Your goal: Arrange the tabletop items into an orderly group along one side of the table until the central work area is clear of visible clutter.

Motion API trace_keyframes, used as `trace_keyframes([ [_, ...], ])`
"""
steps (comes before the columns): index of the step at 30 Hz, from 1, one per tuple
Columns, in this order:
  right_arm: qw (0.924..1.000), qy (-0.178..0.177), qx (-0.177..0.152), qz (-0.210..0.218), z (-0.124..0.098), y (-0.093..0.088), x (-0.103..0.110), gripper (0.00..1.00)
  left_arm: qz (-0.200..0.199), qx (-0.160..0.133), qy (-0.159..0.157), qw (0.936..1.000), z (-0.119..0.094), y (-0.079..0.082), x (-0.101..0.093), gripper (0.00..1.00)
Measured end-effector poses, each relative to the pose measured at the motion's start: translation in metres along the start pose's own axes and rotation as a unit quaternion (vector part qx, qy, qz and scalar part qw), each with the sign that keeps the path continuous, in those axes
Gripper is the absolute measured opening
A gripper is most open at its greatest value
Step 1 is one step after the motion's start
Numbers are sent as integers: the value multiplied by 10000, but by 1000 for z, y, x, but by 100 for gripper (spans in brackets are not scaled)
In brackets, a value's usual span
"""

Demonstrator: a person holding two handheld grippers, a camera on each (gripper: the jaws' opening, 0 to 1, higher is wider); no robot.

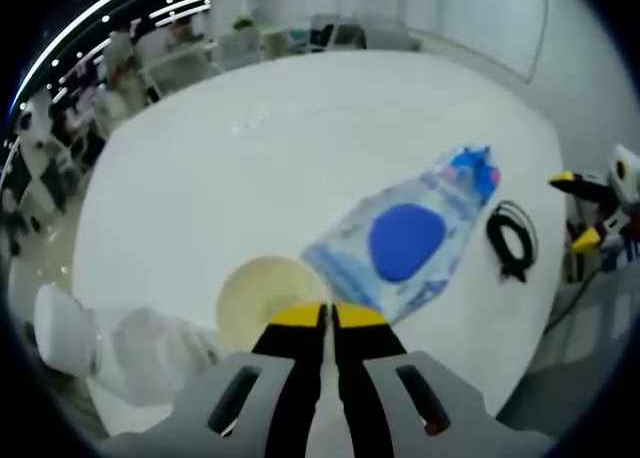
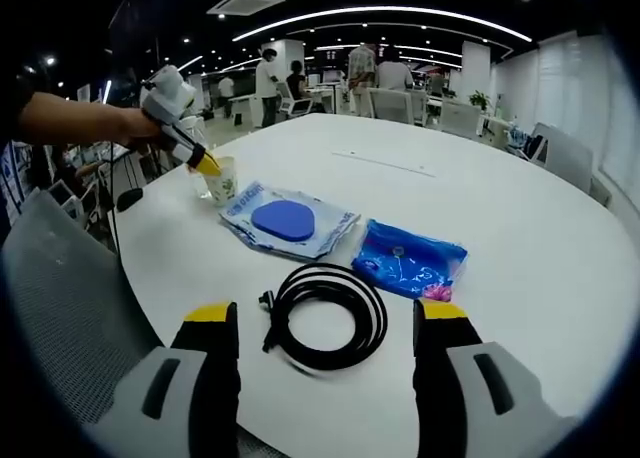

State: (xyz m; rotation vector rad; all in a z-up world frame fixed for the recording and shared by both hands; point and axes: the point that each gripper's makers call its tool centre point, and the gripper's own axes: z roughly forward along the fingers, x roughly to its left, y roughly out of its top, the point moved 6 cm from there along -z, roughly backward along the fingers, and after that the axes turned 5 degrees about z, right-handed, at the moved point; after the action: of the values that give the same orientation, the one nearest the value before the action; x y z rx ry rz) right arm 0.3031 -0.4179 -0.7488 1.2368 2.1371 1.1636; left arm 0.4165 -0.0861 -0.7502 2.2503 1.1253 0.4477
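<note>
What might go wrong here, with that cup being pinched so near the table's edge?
The left tool grips only the cup's thin rim; it may crumple or slip off the nearby table edge. The cable, lying loosely coiled between the right tool's open jaws, may uncoil or drag when lifted, nudging the blue pouch.

Coiled cable (image 2: 325, 328) lies between the right gripper (image 2: 327, 328) jaws.

Right gripper (image 2: 327, 323) wide apart over black cable (image 2: 328, 316), perhaps above.
</note>
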Motion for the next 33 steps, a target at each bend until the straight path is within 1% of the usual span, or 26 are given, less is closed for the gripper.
trace_keyframes([
  [6,10000,9,-2,-13,0,0,1,70,73,-19,-53,10000,2,4,-7,0],
  [15,10000,-2,-27,6,-2,0,-1,70,185,68,-27,9998,6,4,-5,0],
  [21,10000,-6,-30,-5,-2,0,-2,69,141,81,-30,9999,6,3,-4,0],
  [26,10000,8,-8,-28,-1,-1,-2,69,205,90,-13,9997,5,2,-4,1],
  [28,10000,14,1,-36,-1,-1,-3,69,272,61,52,9996,4,2,-3,5],
  [31,10000,32,13,-48,0,-2,-3,69,270,1,30,9996,0,1,-5,12],
  [33,10000,40,22,-65,0,-2,-3,69,271,-37,42,9996,-4,1,-5,14],
])
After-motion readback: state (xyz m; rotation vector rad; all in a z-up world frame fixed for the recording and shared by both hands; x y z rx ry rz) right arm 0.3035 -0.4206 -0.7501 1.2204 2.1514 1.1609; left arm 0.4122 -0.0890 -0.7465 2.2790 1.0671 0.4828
